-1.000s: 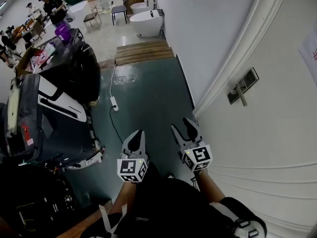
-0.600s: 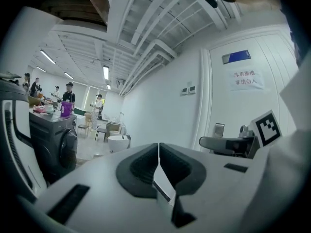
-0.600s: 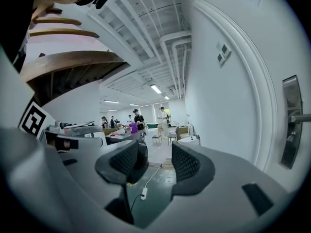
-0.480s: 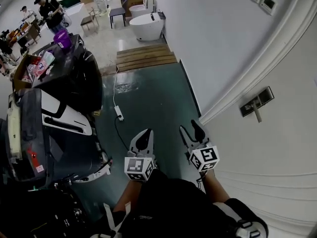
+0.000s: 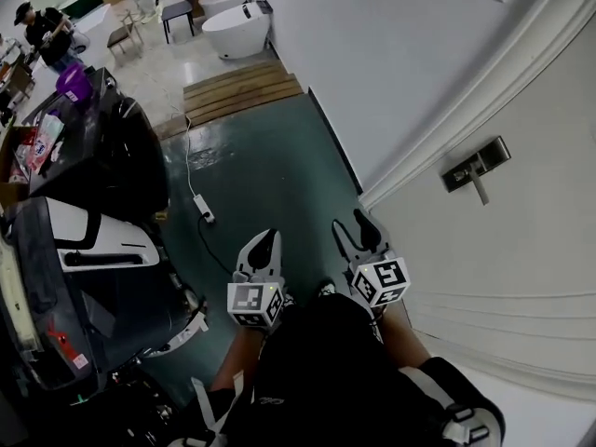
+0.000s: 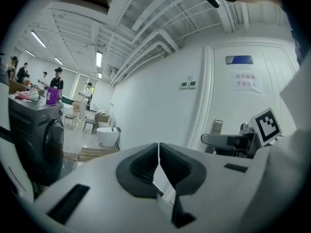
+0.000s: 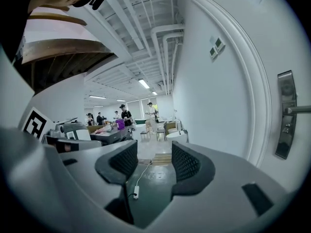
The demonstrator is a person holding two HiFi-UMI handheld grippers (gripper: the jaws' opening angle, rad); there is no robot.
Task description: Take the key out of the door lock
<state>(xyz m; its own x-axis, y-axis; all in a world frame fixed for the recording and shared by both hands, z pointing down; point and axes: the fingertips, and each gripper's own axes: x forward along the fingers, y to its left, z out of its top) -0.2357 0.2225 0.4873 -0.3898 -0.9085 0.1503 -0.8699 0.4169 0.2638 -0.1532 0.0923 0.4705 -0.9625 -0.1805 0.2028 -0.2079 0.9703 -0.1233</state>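
A metal lock plate with a lever handle (image 5: 477,169) is fixed to the white door at the right; the same lock plate (image 7: 285,114) shows at the right edge of the right gripper view. The key is too small to make out. My right gripper (image 5: 353,233) is open and empty, low and left of the handle, well short of it. My left gripper (image 5: 262,247) hangs beside it, shut with nothing between its jaws. In the left gripper view the door handle (image 6: 216,126) lies far off to the right.
A dark machine with white panels (image 5: 88,250) fills the left. A power strip with its cable (image 5: 201,208) lies on the green floor. Wooden boards (image 5: 240,88) and a white tub (image 5: 233,30) sit further back. A person (image 5: 45,28) stands far off.
The view has swung so the door handle now sits higher and further right. Both grippers keep their place in front of me; the right one has stayed open.
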